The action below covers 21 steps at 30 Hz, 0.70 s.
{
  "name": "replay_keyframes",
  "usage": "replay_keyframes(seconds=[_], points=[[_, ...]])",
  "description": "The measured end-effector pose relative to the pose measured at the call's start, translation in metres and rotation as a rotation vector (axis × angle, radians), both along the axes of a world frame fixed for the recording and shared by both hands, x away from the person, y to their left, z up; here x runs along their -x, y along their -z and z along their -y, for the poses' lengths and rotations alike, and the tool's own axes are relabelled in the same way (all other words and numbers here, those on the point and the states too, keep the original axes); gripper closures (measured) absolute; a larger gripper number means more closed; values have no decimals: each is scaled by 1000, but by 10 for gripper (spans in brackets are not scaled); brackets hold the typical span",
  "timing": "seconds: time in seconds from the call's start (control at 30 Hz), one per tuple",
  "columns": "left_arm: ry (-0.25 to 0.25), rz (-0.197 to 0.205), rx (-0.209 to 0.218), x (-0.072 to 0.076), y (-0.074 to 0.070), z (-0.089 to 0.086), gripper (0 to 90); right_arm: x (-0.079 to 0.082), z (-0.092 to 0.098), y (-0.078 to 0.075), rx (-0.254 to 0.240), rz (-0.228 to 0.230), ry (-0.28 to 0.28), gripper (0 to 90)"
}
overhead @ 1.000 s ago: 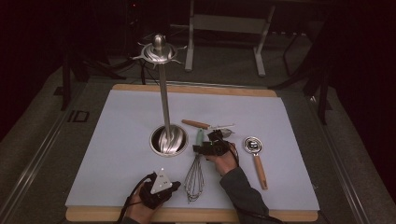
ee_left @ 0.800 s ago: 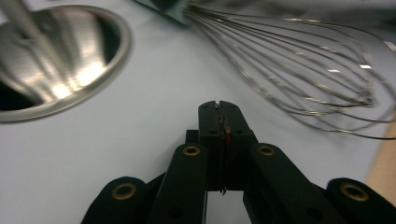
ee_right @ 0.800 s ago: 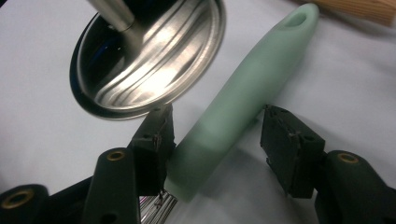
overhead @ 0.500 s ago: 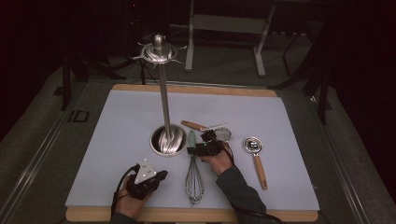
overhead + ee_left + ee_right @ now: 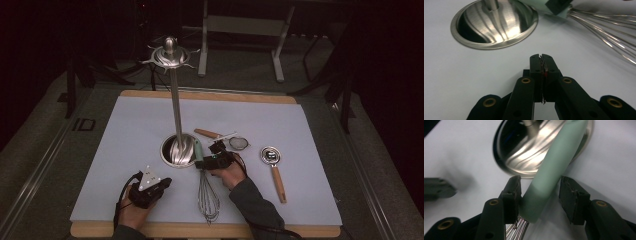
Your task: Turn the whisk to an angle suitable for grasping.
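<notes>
A whisk [image 5: 207,195] with a mint-green handle [image 5: 556,162] lies on the pale mat [image 5: 130,130], and its handle end rests against the steel base [image 5: 177,150] of a tall hook stand [image 5: 170,52]. My right gripper [image 5: 205,161] straddles that handle. Its jaws have just been closing. In the right gripper view [image 5: 540,182] one pad touches the handle and the other stands off with a gap. My left gripper [image 5: 166,181] rests shut and empty on the mat left of the whisk wires [image 5: 604,30]. Its tips [image 5: 541,56] point at the base [image 5: 494,22].
A small mesh strainer [image 5: 239,142] with a wooden handle lies right of the stand base. A round metal scoop [image 5: 270,155] with a wooden handle lies farther right. The mat sits on a wooden board [image 5: 210,95]; table legs stand behind.
My left gripper has slid to the left across the mat. My right gripper has shifted left onto the whisk handle, and its jaws have narrowed around it.
</notes>
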State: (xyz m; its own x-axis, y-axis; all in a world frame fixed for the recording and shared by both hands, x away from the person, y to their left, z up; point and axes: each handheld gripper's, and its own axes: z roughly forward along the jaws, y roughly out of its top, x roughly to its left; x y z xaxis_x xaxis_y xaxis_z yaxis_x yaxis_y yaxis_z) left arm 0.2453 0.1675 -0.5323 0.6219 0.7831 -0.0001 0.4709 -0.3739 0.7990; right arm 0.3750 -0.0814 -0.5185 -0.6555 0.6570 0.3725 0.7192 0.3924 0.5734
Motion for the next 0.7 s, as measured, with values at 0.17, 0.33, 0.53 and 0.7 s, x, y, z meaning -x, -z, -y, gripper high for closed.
replay_keyframes(seconds=[0.17, 0.33, 0.53, 0.7], points=[[-19, 1, -3, -2, 1, -4, 878, 3, -11, 1, 9, -34, -59, 554], [-41, 2, 6, -7, 0, -11, 876, 5, -19, 3, 15, -59, -64, 575], [-82, 3, 14, -14, 0, -21, 875, 4, -20, 0, 18, -63, -37, 615], [-110, 4, 8, -18, 2, -28, 874, 2, -15, -5, 56, -47, -9, 670]])
